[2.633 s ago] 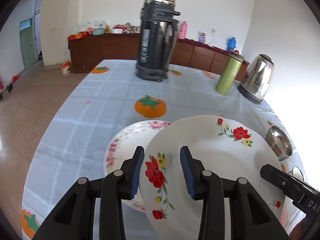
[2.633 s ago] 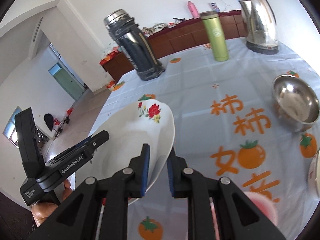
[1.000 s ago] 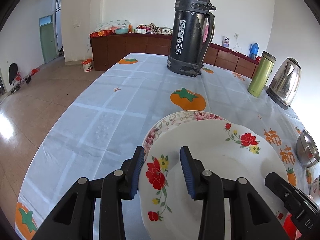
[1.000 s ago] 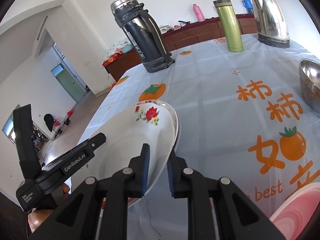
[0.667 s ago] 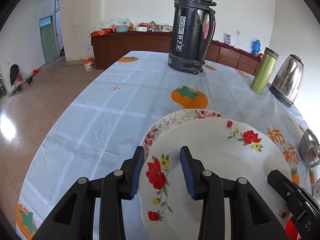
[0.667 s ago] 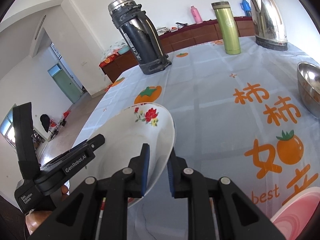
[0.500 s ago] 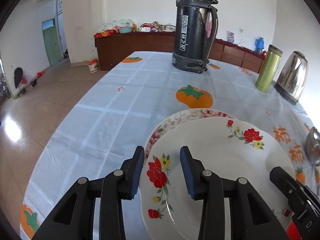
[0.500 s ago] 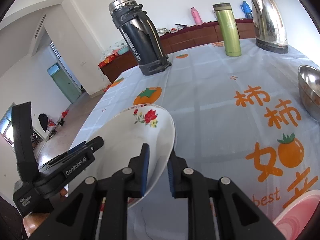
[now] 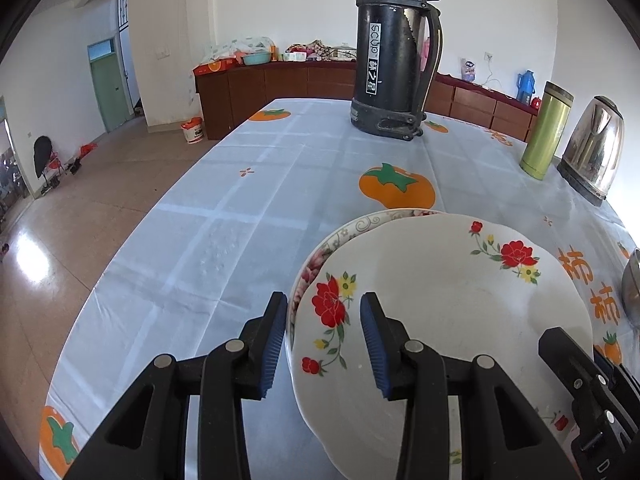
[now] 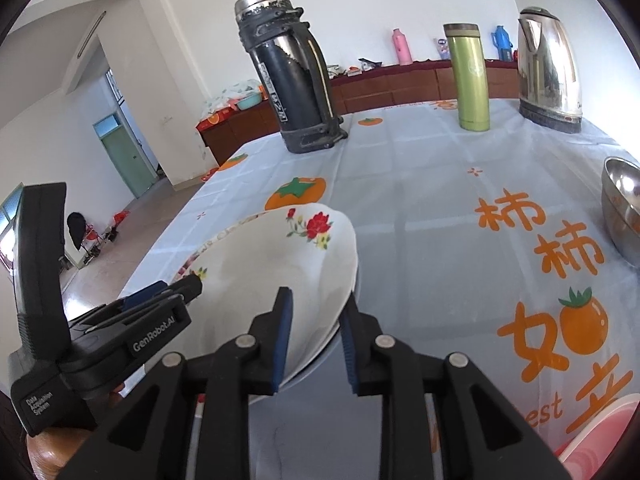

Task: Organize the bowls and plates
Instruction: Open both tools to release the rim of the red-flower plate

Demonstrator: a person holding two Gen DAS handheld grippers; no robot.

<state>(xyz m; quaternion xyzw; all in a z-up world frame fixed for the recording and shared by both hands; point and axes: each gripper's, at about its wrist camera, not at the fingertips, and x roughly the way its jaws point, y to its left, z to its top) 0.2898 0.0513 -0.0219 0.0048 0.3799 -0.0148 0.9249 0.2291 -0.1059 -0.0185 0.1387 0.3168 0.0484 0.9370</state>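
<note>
A white plate with red flowers (image 9: 440, 320) lies on top of a larger pink-flowered plate (image 9: 360, 226) on the table. It also shows in the right wrist view (image 10: 276, 276), with the lower plate's rim (image 10: 224, 236) peeking out on the left. My left gripper (image 9: 323, 338) is open, its jaws either side of the plate's near-left rim. My right gripper (image 10: 316, 334) is open, its jaws spread around the plate's right rim without pinching it.
A tall black thermos (image 9: 394, 52) stands at the back, a green flask (image 9: 546, 136) and a steel kettle (image 9: 592, 152) at the back right. A steel bowl (image 10: 624, 212) sits at the right, a pink plate (image 10: 600, 444) at the near right. The table's left edge (image 9: 132, 236) drops to the floor.
My right gripper has opened and let go of the flowered plate, which now rests on the lower plate. My left gripper stays open around the rim.
</note>
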